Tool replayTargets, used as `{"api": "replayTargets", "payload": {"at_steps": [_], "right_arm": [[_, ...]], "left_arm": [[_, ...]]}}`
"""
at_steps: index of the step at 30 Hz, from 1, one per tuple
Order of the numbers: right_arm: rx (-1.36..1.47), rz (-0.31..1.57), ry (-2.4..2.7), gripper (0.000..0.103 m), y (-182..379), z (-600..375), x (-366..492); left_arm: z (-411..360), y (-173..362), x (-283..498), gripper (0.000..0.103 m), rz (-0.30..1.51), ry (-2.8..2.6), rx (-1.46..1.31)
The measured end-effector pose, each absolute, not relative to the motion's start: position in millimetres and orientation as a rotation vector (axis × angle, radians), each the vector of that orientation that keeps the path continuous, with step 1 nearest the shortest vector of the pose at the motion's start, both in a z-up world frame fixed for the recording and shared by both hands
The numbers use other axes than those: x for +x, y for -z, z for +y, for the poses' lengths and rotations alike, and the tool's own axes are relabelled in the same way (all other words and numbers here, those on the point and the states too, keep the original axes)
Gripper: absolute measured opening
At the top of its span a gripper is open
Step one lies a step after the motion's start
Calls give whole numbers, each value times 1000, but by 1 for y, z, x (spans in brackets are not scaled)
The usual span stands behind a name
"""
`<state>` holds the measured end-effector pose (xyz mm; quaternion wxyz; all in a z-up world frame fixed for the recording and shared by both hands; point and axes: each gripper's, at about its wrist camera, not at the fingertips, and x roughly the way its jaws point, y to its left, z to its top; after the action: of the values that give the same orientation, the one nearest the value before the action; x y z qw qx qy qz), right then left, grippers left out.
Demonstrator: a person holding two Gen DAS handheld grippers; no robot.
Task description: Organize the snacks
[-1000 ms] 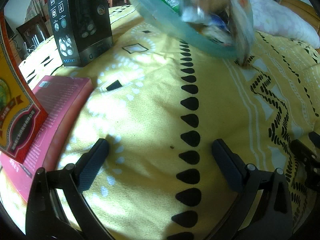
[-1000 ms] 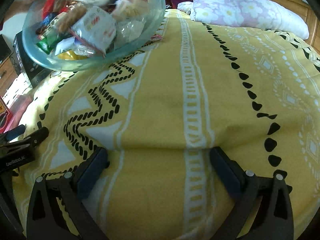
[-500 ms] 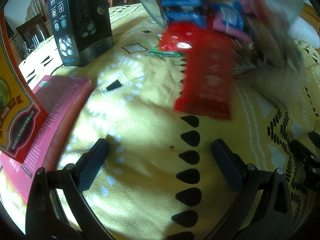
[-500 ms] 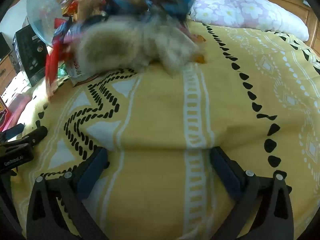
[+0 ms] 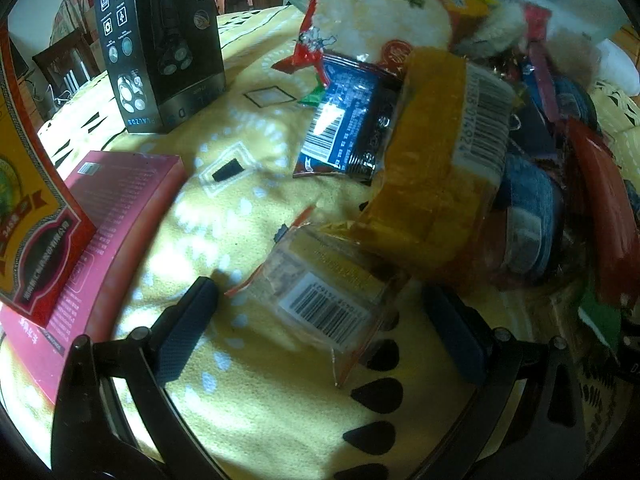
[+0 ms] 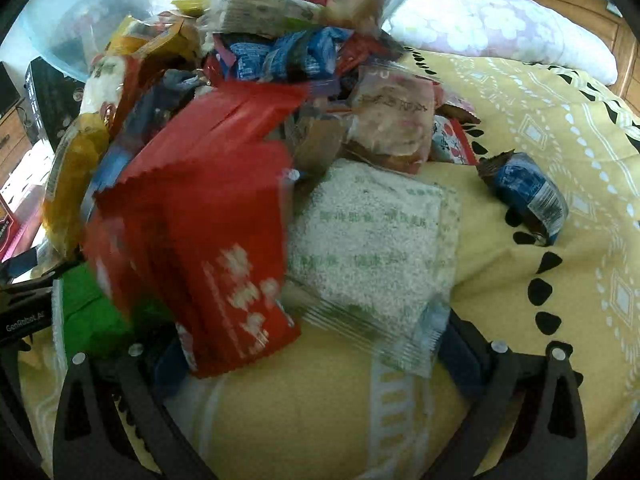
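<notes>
- A bed covered with a yellow bedspread (image 6: 540,128) printed in black and white fills both views; a floral pillow (image 6: 492,28) lies at its head against a wooden headboard.
- In the left wrist view a tall black box (image 5: 160,44) stands upright on the bedspread, a flat pink box (image 5: 108,236) lies nearer, and a red-and-gold box (image 5: 28,216) stands on that pink box at the left edge.
- A heap of snacks (image 6: 248,128) is spread over the middle of the bed, and the clear bowl (image 6: 92,12) hangs tilted above its far side, some packets blurred.
- The left tool (image 5: 320,332) rests low over the bedspread with its jaws spread wide and gripping nothing; a clear packet with a barcode (image 5: 324,300) lies between its fingers, close to the left one.
- Just past that packet leans an orange packet (image 5: 432,176), with a dark blue packet (image 5: 352,128) behind it and a red-and-white rice-cracker packet (image 5: 372,20) higher up.
- The right tool (image 6: 312,356) is likewise spread wide with nothing gripped; a red packet (image 6: 208,232) and a pale green-printed packet (image 6: 372,240) lie over the gap between its fingers, and the red one hides most of the left finger.
- A green packet (image 6: 92,304) sits to the left of the red one.
- A small blue-wrapped snack (image 6: 528,196) lies apart from the heap, on the bedspread to the right.
</notes>
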<state>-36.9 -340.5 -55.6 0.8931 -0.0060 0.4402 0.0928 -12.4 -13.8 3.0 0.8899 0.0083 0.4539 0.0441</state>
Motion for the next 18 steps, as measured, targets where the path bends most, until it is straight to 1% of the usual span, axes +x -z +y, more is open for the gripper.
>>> {"api": "replayTargets", "payload": {"at_steps": [18], "right_arm": [[-20, 914, -187, 103, 56, -340, -38]], "left_arm": [[-13, -3, -12, 103, 943, -91, 17]]}}
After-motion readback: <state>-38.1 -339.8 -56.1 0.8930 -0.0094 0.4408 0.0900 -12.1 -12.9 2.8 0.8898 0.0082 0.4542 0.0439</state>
